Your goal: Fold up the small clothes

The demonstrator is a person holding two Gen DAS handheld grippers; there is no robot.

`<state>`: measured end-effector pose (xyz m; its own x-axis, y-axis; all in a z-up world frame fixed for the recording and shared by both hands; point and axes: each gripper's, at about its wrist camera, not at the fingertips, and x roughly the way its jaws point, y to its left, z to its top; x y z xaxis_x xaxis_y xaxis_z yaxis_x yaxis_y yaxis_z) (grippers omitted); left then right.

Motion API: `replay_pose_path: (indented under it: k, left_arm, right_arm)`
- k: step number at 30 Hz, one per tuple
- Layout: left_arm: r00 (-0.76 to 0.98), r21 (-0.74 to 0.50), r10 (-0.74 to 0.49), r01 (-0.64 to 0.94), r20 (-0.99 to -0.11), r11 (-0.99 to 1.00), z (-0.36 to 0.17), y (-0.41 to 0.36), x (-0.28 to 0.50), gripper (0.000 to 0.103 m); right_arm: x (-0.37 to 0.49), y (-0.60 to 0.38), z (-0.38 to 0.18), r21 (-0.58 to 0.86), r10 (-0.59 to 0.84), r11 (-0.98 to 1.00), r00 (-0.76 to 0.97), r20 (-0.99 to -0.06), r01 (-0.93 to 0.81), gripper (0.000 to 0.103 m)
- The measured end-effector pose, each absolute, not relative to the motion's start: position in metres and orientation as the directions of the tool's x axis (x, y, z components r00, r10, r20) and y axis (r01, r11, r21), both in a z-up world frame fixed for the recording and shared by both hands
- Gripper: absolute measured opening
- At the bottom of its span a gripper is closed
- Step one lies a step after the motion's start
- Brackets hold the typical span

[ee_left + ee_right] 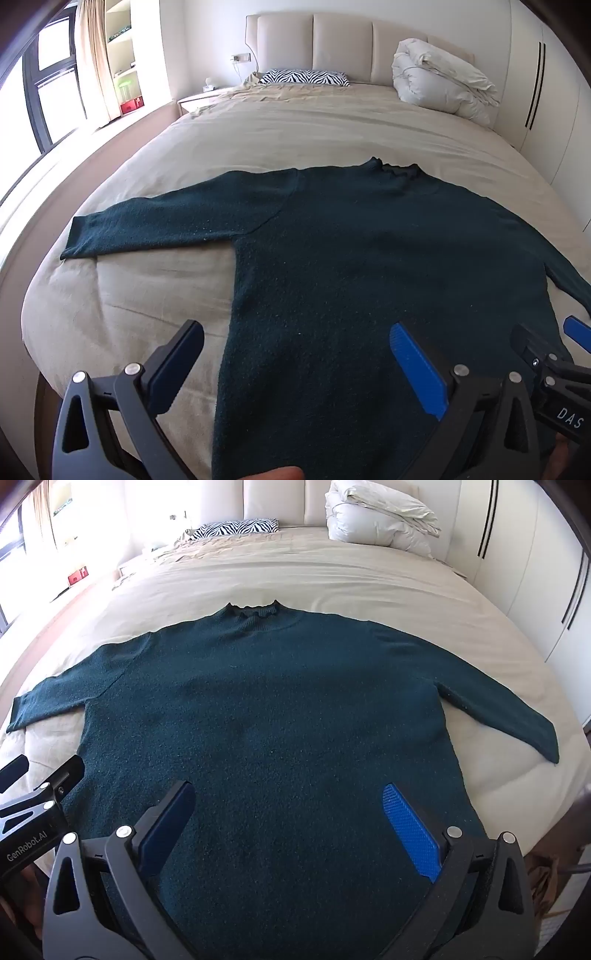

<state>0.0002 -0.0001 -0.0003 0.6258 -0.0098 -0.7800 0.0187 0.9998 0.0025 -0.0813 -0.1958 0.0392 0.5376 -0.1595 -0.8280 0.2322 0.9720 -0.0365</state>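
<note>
Dark teal knit sweater [266,709], flat ahead of my left tool [295,354] and right tool [291,819], both spread, empty: folding unstarted, next grip the hem.

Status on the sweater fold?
Left gripper and right gripper open, empty, above hem. Dark green sweater flat on bed, sleeves spread, unfolded. Nothing obstructing.

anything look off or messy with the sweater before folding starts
Nothing stands out. The sweater lies flat on the bed, both sleeves spread out, collar away from the open grippers.
</note>
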Motion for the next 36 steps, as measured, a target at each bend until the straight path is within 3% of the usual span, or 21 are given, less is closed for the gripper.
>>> replay_pose_path:
  k: [36]
  left_arm:
    - [0.618, -0.009, -0.016, 0.014, -0.786, 1.000, -0.006, 0.005, 0.000, 0.103]
  right_arm:
    - [-0.082, -0.189, 0.036, -0.077, -0.184, 0.974, 0.541, -0.821, 0.213, 0.103]
